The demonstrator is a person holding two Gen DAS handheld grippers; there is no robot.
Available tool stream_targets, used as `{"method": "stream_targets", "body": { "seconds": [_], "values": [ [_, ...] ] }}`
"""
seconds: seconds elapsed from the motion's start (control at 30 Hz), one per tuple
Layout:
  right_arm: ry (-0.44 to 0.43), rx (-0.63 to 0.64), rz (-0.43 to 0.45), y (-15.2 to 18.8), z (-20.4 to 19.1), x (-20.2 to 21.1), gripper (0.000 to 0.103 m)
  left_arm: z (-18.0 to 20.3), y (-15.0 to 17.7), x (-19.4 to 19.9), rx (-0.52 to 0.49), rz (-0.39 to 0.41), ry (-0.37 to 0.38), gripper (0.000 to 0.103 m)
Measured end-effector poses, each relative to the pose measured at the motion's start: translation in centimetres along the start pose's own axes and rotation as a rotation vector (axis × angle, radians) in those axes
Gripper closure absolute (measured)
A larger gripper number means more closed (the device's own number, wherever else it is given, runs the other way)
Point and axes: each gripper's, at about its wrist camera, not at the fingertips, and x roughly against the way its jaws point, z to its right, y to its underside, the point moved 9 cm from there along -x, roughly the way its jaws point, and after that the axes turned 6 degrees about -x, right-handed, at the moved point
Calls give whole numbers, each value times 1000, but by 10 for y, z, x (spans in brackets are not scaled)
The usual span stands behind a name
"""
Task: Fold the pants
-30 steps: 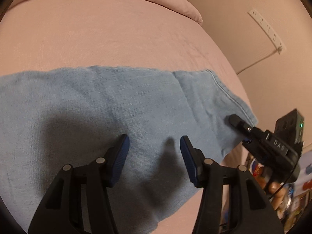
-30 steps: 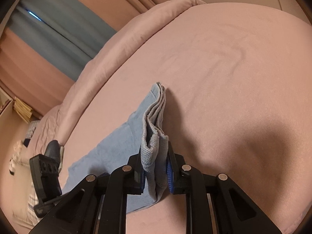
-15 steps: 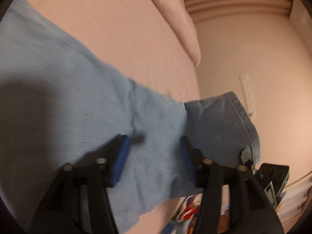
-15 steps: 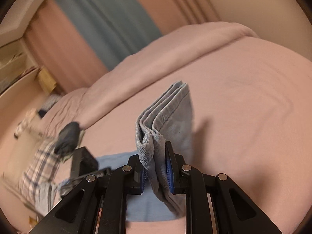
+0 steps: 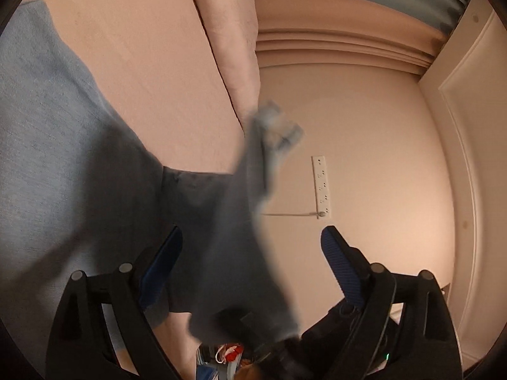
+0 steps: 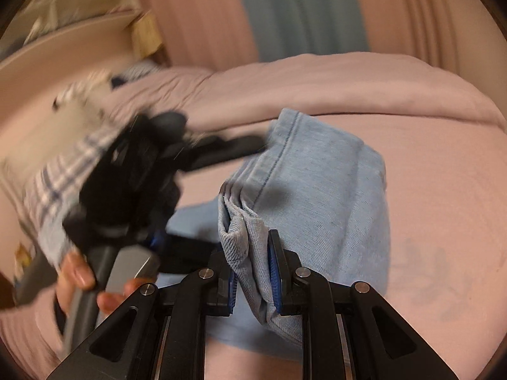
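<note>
Nearest the right wrist camera: right tool (image 6: pixel 252 280), blue pads pinching a bunched stack of denim hems, same narrow grip as a second ago. Pants (image 6: pixel 320 196), light blue denim, one end lifted in that grip, now raised higher off the bed and turned so a stitched hem faces the camera; a second ago the folded edge stood low over the sheet. Remainder of the pants lies flat on the bed (image 6: pixel 443 190), pink sheet. To the left, blurred: left tool (image 6: pixel 221 147) with a hand (image 6: pixel 79 278) on its grey handle and a plaid sleeve (image 6: pixel 60 183) behind; previously it sat small at the frame edge, now close beside the lifted cloth. Left wrist view: left tool (image 5: pixel 252 253), jaws opening, spread far wider than a second ago; dark blurred denim (image 5: pixel 234 247) hangs between the pads, no pad seen pressing it. Beyond: pink duvet roll (image 5: pixel 231 31), power strip (image 5: pixel 321 186) on the floor, formerly top right, now centre.
</note>
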Motion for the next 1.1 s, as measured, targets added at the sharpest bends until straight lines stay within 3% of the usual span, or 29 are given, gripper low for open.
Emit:
{"method": "stream_targets", "body": {
  "seconds": [0.1, 0.2, 0.23, 0.27, 0.43, 0.63, 0.77, 0.83, 0.9, 0.93, 0.97, 1.03, 1.1],
  "values": [
    [-6, 56, -50, 16, -19, -17, 83, -12, -2, 15, -26, 10, -87, 21],
    [-15, 74, -81, 25, -29, -28, 83, -28, 0, 28, -47, -7, -180, 58],
    [-10, 80, -85, 26, -30, -30, 83, -34, -1, 31, -51, -12, -208, 77],
    [-7, 84, -86, 26, -32, -32, 83, -41, -2, 36, -53, -13, -235, 85],
    [17, 119, -82, 31, -47, -48, 83, -55, -13, 55, -101, 26, -335, 95],
    [13, 158, -101, 40, -61, -56, 83, -67, -17, 69, -124, 48, -386, 95],
    [-1, 163, -152, 48, -61, -73, 83, -91, -18, 77, -115, 19, -497, 85],
    [-12, 146, -196, 57, -57, -81, 77, -94, -19, 79, -125, 16, -524, 85],
    [-25, 126, -221, 62, -53, -79, 68, -88, -19, 81, -177, 22, -577, 77],
    [-42, 116, -228, 63, -51, -76, 57, -84, -20, 83, -214, 21, -608, 69],
    [-85, 91, -241, 62, -49, -69, 54, -81, -28, 76, -245, 25, -638, 58],
    [-146, 29, -247, 59, -40, -52, 53, -71, -31, 85, -329, 36, -711, 41],
    [-192, -32, -204, 44, -23, -25, 53, -62, -32, 99, -412, 55, -787, 39]
  ]
}}
